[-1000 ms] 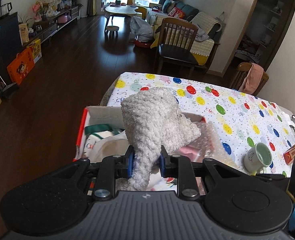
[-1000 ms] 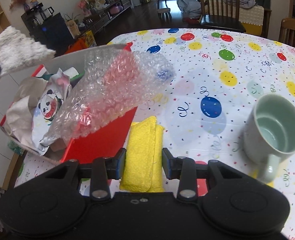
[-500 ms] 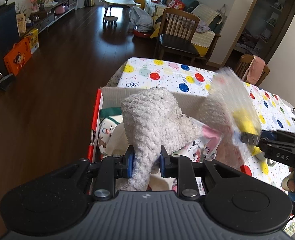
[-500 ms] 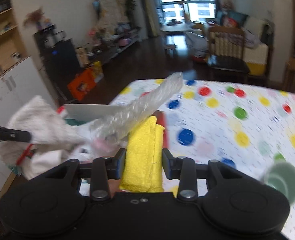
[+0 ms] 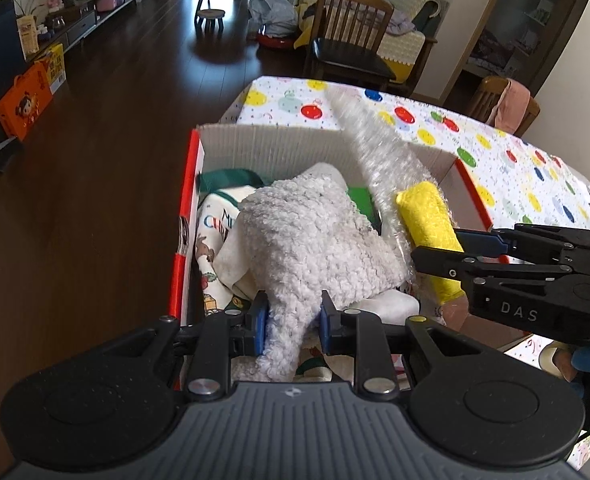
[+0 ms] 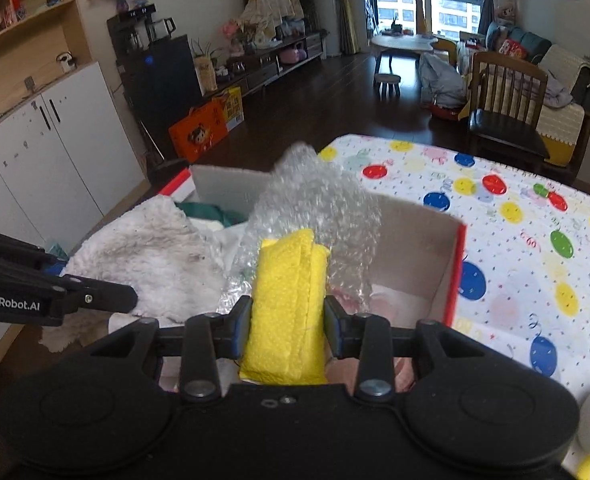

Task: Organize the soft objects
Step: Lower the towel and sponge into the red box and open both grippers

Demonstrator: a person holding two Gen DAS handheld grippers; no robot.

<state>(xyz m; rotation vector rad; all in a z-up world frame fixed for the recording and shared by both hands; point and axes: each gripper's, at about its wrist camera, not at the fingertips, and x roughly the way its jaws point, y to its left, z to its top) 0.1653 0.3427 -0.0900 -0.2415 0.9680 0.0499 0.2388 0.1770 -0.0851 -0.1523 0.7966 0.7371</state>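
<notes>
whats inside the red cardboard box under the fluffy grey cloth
Under the fluffy grey cloth in the red cardboard box: printed white fabric, a green strap, something green. The box's floor is covered.

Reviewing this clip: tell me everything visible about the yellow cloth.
The yellow cloth is a folded, bright yellow pad of nubby, towel-like fabric with a stitched seam along its length. It is clamped between the fingers of the right hand-held gripper, pointing forward and held over the open cardboard box. Bubble wrap presses against its far end and sides. The left view shows it tilted beside the fluffy grey cloth.
</notes>
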